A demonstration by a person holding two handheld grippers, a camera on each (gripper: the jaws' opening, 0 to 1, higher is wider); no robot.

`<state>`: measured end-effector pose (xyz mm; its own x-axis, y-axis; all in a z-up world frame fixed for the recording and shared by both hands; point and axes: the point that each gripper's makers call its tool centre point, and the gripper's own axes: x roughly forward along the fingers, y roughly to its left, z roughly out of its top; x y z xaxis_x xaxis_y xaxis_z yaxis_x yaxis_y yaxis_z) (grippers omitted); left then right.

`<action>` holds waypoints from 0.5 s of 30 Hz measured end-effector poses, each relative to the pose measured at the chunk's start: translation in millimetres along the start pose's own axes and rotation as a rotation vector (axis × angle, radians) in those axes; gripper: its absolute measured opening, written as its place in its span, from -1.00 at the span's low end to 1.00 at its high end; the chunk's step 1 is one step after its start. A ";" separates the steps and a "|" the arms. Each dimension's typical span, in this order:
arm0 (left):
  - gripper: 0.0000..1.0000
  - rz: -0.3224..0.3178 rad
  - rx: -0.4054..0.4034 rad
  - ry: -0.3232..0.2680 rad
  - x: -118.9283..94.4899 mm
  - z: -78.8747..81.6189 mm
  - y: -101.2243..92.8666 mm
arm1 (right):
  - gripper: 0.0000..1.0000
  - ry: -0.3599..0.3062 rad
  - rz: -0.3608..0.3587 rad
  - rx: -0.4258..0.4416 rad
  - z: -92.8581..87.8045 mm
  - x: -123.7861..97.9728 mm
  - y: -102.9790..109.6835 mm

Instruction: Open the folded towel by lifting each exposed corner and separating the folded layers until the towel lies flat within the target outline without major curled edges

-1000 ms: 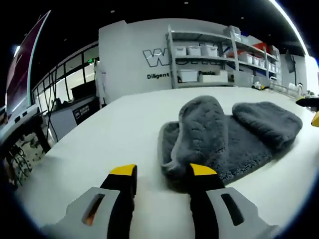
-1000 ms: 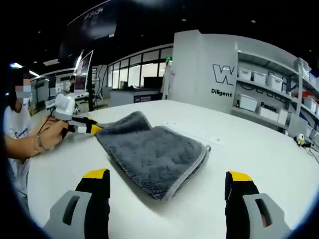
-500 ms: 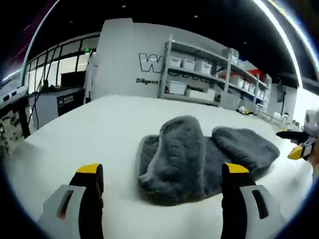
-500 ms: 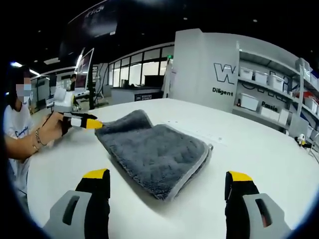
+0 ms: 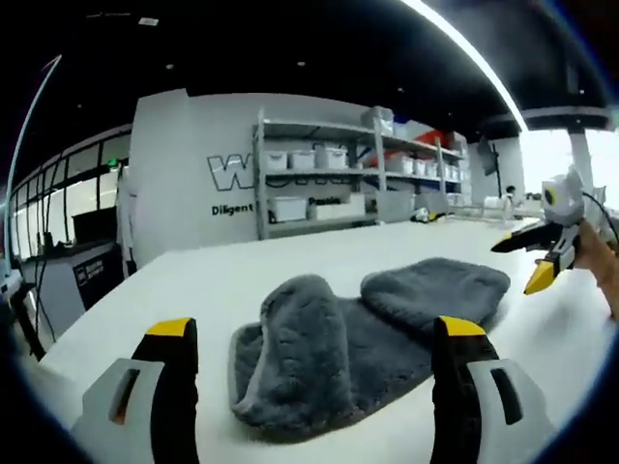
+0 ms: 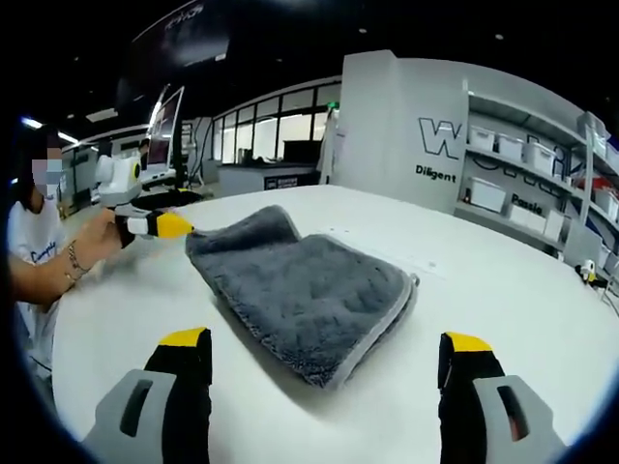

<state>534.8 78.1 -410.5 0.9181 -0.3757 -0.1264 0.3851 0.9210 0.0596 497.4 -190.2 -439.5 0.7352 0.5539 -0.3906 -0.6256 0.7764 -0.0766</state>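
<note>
On the white table lies one grey towel, folded and bunched: the left gripper view shows two rolled humps standing on a flatter lower layer, and the right gripper view shows at least two layers stacked at the near edge with a pale hem. No target outline can be made out on the surface. My judgement is that the task is at an early stage; the layers remain to be separated, every corner is yet to be spread, and no flat portion is confirmed. Count: one towel, two grippers, one table. Left gripper holds its jaws wide apart, clamped on nothing, the towel between and beyond them. Right gripper likewise has jaws wide apart and empty, short of the towel's near edge.
</note>
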 end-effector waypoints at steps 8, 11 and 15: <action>0.99 -0.011 -0.040 0.030 -18.1 -2.7 -0.2 | 0.96 0.004 -0.007 0.017 -2.4 -1.0 -1.5; 0.99 -0.037 -0.036 0.026 -20.4 0.2 -7.1 | 0.97 0.016 -0.011 0.032 -6.0 0.1 -2.5; 0.99 -0.059 -0.042 0.014 -21.1 3.8 -12.6 | 0.91 0.020 -0.015 0.058 -8.3 0.0 -6.5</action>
<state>511.0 74.0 -404.8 0.8924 -0.4281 -0.1428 0.4339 0.9009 0.0102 499.3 -197.7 -446.6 0.7387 0.5366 -0.4080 -0.5981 0.8009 -0.0294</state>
